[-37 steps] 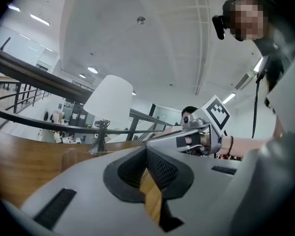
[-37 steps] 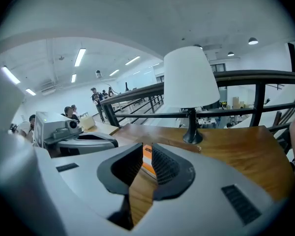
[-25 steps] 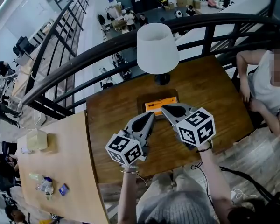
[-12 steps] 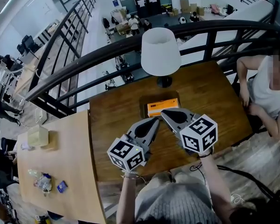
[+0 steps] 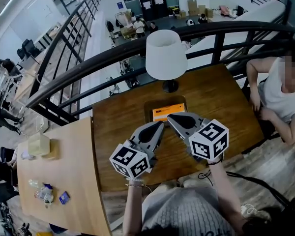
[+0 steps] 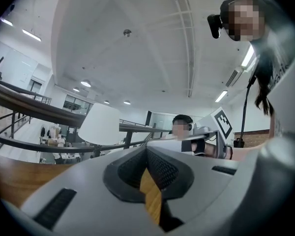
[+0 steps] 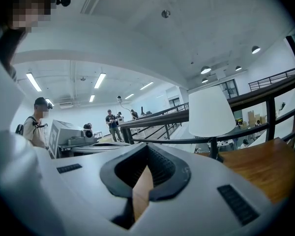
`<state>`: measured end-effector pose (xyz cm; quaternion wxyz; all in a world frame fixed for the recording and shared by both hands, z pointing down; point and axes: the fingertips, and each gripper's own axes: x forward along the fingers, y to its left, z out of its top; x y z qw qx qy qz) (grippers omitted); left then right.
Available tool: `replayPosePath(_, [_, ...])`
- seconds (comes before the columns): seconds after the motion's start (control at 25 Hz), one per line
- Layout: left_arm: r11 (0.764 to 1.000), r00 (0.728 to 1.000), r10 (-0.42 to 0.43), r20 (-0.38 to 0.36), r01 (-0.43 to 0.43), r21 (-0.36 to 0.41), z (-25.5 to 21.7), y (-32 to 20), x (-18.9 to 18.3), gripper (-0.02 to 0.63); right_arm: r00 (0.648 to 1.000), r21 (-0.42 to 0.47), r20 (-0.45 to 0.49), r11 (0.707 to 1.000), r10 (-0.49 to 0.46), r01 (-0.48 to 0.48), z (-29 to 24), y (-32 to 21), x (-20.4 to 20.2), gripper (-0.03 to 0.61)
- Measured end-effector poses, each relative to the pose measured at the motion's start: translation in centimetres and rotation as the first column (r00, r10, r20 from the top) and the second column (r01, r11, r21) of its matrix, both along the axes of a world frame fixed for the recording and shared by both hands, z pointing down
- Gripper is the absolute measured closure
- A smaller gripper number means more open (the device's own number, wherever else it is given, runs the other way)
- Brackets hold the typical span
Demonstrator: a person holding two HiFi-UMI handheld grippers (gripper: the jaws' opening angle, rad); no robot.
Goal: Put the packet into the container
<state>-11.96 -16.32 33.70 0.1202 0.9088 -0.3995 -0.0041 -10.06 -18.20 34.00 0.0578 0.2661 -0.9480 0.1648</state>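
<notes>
**Packet (image 5: 169, 111) lies in the container (image 5: 149, 106)**

The orange packet rests inside the dark container on my wooden counter (image 5: 221, 95), near the lamp (image 5: 165, 55). My left gripper (image 5: 160, 126) and right gripper (image 5: 170, 117) hover at its near edge, both with jaws pressed together and empty.

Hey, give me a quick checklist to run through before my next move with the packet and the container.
1. Left tongs empty: ok, shut with nothing between them.
2. Right tongs empty: ok, shut with nothing between them.
3. Packet in the container: ok, the orange packet appears to lie inside the dark tray.
4. Lamp clear of the container: ok, it stands behind the container, apart from it.
5. Tong tips clear of the packet: cannot tell, the head view shows them overlapping its near edge.
</notes>
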Motion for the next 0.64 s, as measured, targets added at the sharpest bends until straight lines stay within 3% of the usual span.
replayPosePath(0.64, [1.0, 0.999, 0.029, 0.025, -0.029, 0.006, 0.07, -0.4, 0.58, 0.608, 0.999, 0.007, 0.031, 1.0, -0.03, 0.03, -0.01, -0.14, -0.26, 0.568])
